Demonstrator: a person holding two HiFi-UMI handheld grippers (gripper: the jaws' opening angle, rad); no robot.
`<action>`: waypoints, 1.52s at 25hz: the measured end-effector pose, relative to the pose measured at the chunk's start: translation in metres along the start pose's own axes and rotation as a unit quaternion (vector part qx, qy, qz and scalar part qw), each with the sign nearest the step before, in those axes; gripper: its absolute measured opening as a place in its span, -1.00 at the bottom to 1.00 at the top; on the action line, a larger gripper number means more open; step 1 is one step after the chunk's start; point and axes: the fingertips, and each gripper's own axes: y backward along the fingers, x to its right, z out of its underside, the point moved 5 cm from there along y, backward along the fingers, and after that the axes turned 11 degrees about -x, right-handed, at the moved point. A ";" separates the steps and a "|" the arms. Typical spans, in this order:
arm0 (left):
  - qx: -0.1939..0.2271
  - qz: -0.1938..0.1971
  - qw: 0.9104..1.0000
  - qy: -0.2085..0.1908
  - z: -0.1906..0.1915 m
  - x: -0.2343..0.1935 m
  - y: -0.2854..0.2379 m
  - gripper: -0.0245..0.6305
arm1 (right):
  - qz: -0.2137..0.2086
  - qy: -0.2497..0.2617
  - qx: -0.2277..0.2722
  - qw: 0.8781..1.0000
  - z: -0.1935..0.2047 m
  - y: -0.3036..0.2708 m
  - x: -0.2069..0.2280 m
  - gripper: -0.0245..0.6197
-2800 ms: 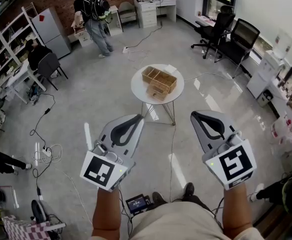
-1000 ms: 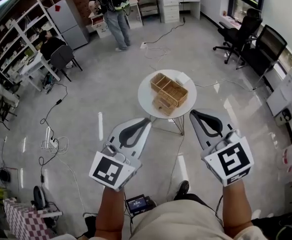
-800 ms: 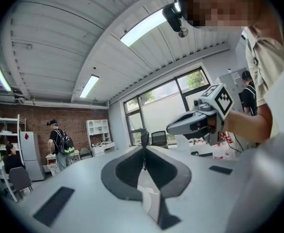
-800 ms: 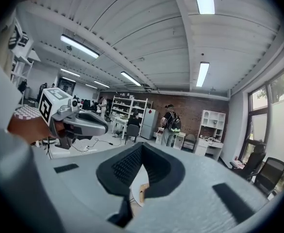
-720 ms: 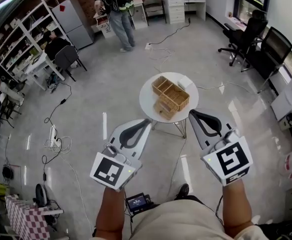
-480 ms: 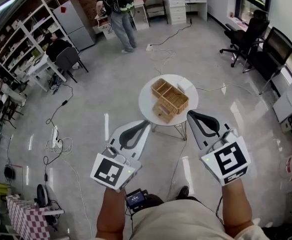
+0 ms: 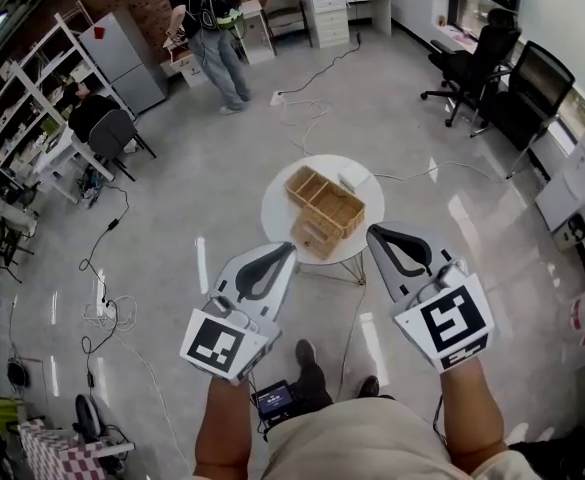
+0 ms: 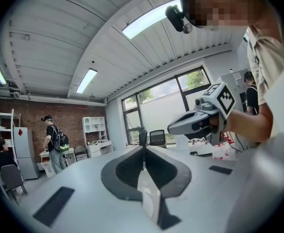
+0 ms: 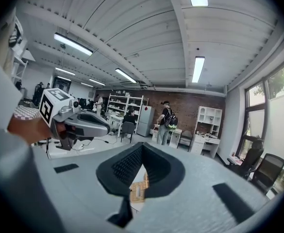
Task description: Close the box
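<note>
A light wooden box [image 7: 323,209] stands open on a small round white table [image 7: 360,194] in the head view, its compartments showing. My left gripper [image 7: 289,249] is shut and empty, short of the table's near left edge. On the other side my right gripper [image 7: 373,232] is shut too, with nothing in it, just short of the table's near right edge. Both point roughly level. A slice of the box [image 9: 139,190] shows below the closed jaws of my right gripper [image 9: 142,145] in the right gripper view. In the left gripper view my left gripper [image 8: 142,147] is shut, with a strip of white table [image 8: 145,186] below it.
A person with a backpack [image 7: 204,13] stands far behind the table. Shelves [image 7: 27,98] and a seated person [image 7: 90,116] are at the left, office chairs [image 7: 492,73] at the right. Cables [image 7: 100,293] trail over the floor. A small screen device [image 7: 274,400] lies by my feet.
Both grippers have come closer to the table, side by side; the table and box now lie just ahead of the jaw tips. Both stay shut. The backpack person has shifted left.
</note>
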 end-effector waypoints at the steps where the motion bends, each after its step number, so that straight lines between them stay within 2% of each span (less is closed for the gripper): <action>1: 0.003 0.007 1.000 0.000 0.001 -0.008 -0.005 -0.88 | 0.007 -0.001 -0.003 1.000 -0.001 -0.006 0.002 -0.94; 14: 0.031 0.097 0.995 -0.005 0.015 -0.134 -0.069 -0.88 | 0.093 -0.033 -0.031 0.995 -0.038 -0.109 0.020 -0.94; 22: 0.034 0.137 0.990 -0.002 0.037 -0.192 -0.091 -0.88 | 0.133 -0.047 -0.051 0.989 -0.046 -0.163 0.019 -0.94; 26: 0.033 0.147 0.989 -0.001 0.051 -0.216 -0.104 -0.88 | 0.147 -0.052 -0.058 0.986 -0.044 -0.185 0.022 -0.94; 31: 0.026 0.152 0.988 0.002 0.069 -0.235 -0.122 -0.88 | 0.144 -0.058 -0.062 0.986 -0.034 -0.212 0.026 -0.94; 38: 0.009 0.147 0.989 -0.004 0.104 -0.241 -0.155 -0.88 | 0.136 -0.068 -0.061 0.986 0.003 -0.240 0.045 -0.94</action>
